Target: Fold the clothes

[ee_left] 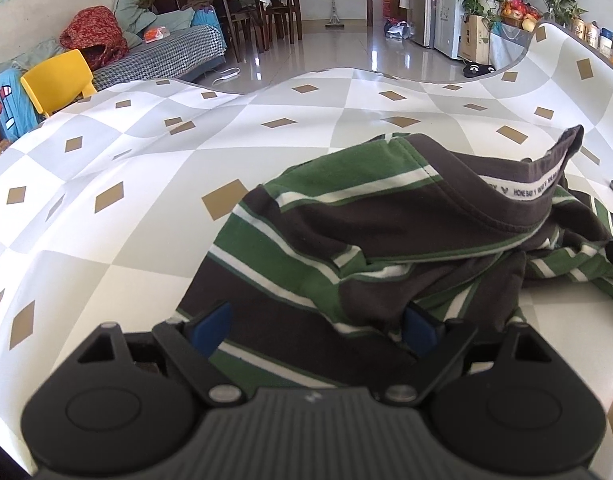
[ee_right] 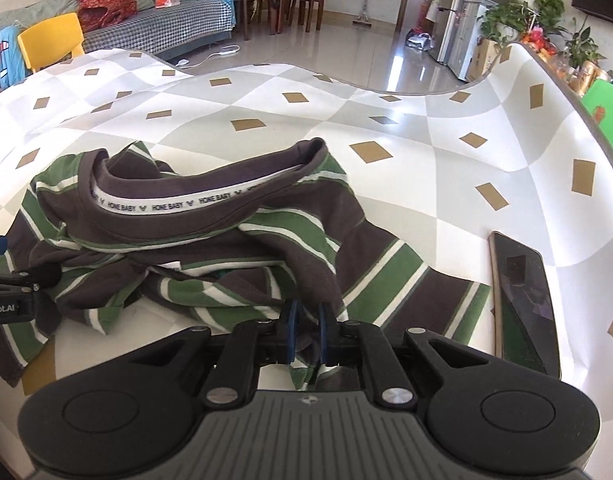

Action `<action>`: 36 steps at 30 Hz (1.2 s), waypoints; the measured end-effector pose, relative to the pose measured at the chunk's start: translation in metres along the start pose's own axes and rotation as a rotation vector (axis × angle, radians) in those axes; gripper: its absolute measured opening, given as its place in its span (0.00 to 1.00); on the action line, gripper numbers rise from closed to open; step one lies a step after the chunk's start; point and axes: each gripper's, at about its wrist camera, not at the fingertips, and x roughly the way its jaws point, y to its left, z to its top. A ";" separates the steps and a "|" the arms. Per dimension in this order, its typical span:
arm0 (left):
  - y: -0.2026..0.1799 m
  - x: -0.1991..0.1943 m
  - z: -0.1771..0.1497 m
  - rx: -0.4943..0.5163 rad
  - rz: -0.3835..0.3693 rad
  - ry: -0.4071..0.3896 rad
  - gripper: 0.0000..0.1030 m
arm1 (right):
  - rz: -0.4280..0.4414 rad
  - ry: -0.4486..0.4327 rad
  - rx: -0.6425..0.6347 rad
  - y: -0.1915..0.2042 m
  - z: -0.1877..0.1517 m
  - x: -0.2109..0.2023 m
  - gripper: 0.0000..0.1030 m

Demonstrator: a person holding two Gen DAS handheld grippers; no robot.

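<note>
A crumpled shirt (ee_left: 386,232) with green, white and brown stripes lies on the checked tablecloth (ee_left: 146,160), its brown collar raised toward the far side. My left gripper (ee_left: 314,330) stands wide over the shirt's near left edge, with cloth lying loosely between the blue pads (ee_left: 210,328). In the right wrist view the shirt (ee_right: 210,232) fills the left and middle of the table (ee_right: 426,152). My right gripper (ee_right: 307,330) is shut on a fold of the shirt's near edge, the cloth pinched between its blue pads (ee_right: 290,332). Part of the left gripper (ee_right: 10,280) shows at that view's left edge.
A dark phone (ee_right: 522,296) lies flat on the table just right of the shirt. Beyond the table's far edge stand a yellow chair (ee_left: 58,80), a sofa (ee_left: 166,52) with piled cloth, and plants (ee_right: 518,12) beside a fridge.
</note>
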 end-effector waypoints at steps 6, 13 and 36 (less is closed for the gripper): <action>0.016 -0.004 0.003 -0.098 -0.057 0.019 0.86 | 0.081 -0.036 0.083 -0.011 0.004 -0.011 0.17; -0.004 -0.022 0.003 0.000 -0.166 -0.039 0.90 | 0.234 -0.041 -0.032 0.016 0.002 -0.015 0.29; -0.061 0.006 -0.013 0.241 -0.172 -0.034 1.00 | 0.249 0.053 -0.173 0.053 -0.002 0.023 0.41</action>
